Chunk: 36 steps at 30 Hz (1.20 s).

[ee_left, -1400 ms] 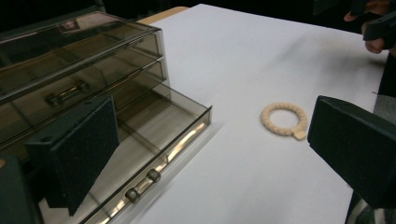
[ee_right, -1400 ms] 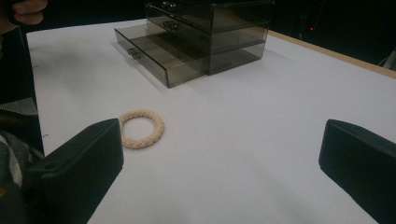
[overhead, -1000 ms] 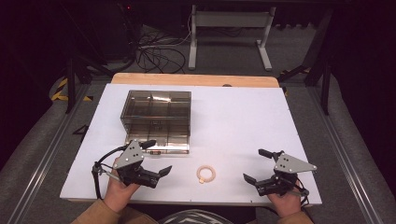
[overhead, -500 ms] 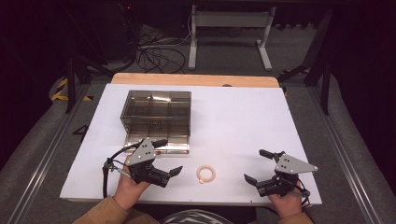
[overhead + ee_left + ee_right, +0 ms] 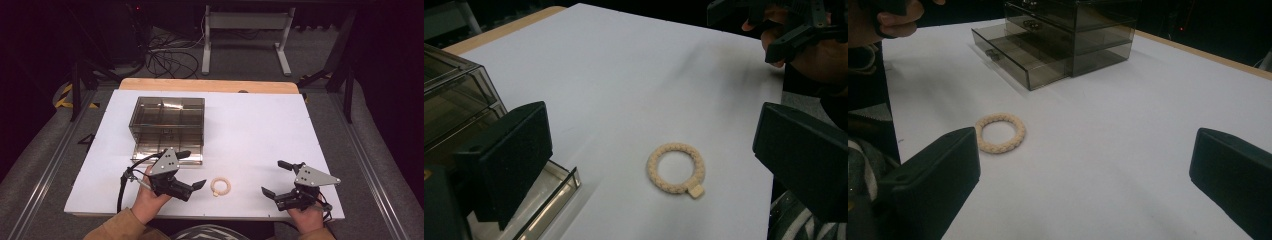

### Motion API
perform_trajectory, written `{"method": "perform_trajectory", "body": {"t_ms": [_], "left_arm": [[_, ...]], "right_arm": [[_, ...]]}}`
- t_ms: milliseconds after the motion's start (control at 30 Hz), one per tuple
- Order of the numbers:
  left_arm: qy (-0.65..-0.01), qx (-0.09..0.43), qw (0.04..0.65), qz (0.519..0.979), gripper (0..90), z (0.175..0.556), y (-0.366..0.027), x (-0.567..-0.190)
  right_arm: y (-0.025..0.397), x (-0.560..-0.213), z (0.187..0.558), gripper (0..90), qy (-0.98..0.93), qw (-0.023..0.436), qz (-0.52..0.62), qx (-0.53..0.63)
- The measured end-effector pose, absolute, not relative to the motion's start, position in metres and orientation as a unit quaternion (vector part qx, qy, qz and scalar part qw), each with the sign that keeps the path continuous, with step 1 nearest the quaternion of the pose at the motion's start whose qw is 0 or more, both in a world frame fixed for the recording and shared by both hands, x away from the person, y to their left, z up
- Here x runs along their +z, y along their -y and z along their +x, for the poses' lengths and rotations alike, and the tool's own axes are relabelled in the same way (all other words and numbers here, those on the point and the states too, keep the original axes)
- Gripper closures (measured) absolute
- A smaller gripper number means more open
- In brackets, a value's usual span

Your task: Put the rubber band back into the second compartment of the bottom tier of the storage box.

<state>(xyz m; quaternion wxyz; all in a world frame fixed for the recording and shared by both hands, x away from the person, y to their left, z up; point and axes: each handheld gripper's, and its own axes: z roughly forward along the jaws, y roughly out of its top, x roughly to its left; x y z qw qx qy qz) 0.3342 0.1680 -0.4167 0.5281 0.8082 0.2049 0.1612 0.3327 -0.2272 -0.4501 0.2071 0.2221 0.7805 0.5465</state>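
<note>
Both pairs of jaws stand wide apart with nothing between them. Near the table's (image 5: 260,125) front edge, the left gripper (image 5: 192,177) points toward the braided cream ring (image 5: 220,186), which lies flat just beyond its jaw tips; in the left gripper view the ring (image 5: 675,167) sits ahead between the spread jaws, its small tag at the near side. The right gripper (image 5: 277,179) hovers near the front right corner, clearly farther from the ring, which in the right gripper view (image 5: 1000,132) lies off by its left jaw. So the left hand (image 5: 150,200) is the better placed to take it, I judge. Farther back toward the left side stands a smoky clear drawer box (image 5: 167,120), its bottom drawer (image 5: 167,152) pulled out toward the front edge, a likely home for the ring.
</note>
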Motion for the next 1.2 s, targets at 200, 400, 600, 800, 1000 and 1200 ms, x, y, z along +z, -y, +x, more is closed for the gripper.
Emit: {"method": "perform_trajectory", "body": {"t_ms": [200, 400, 600, 800, 1000, 1200], "left_arm": [[-0.206, 0.138, 0.532, 0.81, 3.8, 0.337, -0.163, -0.417], [-0.204, 0.132, 0.531, 0.811, 4.0, 0.336, -0.16, -0.418], [-0.21, 0.138, 0.522, 0.815, 7.6, 0.336, -0.155, -0.421], [-0.211, 0.132, 0.514, 0.821, 11.6, 0.337, -0.15, -0.424], [-0.22, 0.124, 0.491, 0.834, 18.4, 0.345, -0.142, -0.43], [-0.236, 0.097, 0.466, 0.847, 23.6, 0.356, -0.132, -0.439]], "right_arm": [[0.228, -0.45, 0.333, 0.3, -0.78, 0.207, 0.221, 0.547], [0.228, -0.45, 0.332, 0.3, -0.78, 0.205, 0.22, 0.548], [0.227, -0.45, 0.332, 0.3, -0.781, 0.204, 0.219, 0.549], [0.227, -0.45, 0.333, 0.3, -0.782, 0.203, 0.217, 0.548], [0.226, -0.45, 0.333, 0.4, -0.784, 0.202, 0.216, 0.546], [0.227, -0.451, 0.333, 0.5, -0.784, 0.201, 0.217, 0.546]]}}
